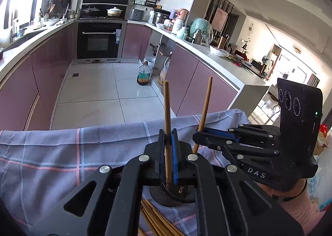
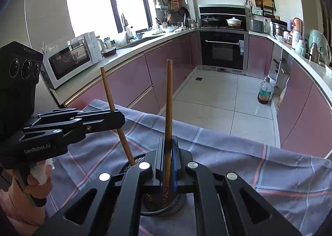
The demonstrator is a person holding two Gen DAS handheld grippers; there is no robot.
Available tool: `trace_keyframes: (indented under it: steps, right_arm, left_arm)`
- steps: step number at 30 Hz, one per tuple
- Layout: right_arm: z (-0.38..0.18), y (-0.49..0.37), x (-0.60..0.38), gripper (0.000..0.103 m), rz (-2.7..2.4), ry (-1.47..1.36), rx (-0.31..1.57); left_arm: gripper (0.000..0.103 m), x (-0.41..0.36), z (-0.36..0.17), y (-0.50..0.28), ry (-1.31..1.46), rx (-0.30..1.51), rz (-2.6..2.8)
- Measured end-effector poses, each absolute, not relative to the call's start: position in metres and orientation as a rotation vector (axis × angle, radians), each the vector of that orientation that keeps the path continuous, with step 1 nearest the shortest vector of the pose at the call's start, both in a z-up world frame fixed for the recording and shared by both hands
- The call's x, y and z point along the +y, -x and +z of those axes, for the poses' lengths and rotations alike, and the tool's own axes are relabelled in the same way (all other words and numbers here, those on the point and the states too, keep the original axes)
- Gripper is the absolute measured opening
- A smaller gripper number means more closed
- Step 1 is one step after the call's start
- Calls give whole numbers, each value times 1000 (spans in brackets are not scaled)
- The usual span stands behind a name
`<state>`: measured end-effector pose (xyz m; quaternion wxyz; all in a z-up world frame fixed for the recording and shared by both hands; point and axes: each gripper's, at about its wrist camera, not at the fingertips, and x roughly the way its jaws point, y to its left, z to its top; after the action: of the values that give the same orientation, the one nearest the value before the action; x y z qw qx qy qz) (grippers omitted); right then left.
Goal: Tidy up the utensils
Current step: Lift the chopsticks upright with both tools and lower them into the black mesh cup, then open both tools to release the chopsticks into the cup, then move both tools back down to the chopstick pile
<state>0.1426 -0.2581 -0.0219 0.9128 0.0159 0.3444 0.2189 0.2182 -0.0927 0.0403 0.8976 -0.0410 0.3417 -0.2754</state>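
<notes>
Left gripper [image 1: 168,138] clamped on one chopstick [image 1: 166,107], right gripper [image 2: 168,146] clamped on another chopstick [image 2: 168,98], both over mesh holder [image 2: 164,209], loose chopsticks [image 1: 159,221] at 6 o'clock on checked cloth [image 1: 62,153].

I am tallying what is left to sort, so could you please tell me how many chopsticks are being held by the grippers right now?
2: one chopstick upright in the left gripper, one chopstick in the right gripper, both over the black mesh holder. More loose chopsticks lie partly hidden.
</notes>
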Motion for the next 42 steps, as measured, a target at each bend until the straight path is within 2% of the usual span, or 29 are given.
trace_keyframes:
  steps: [5,7,12,14,16,21,23,26,42]
  right_arm:
    - [-27,-149,-263,8,430,-58,716]
    - [-28,-151,-264,8,418,-64,714]
    - [-29,-145,-268,14,402,-70,698]
    - [-27,-139,-270,24,405,-78,681]
    - [-24,-131,-271,26,410,-81,664]
    - [-14,-99,-271,29,471,-87,605]
    - [-11,-84,-269,36,507,-73,585]
    - [-13,-63,-261,38,550,-41,583]
    - [-113,-42,-223,38,578,-15,890]
  left_arm:
    - [8,-94,28,-228,76,728,-543]
    - [15,-94,25,-230,82,736,-535]
    - [24,-90,22,-221,68,712,-493]
    - [27,-85,23,-214,67,692,-473]
    - [36,-79,24,-206,70,671,-457]
    - [45,-62,22,-181,49,616,-409]
    - [46,-55,18,-167,31,600,-394]
    - [49,-46,9,-148,12,600,-372]
    - [53,-26,-85,-90,-58,794,-337]
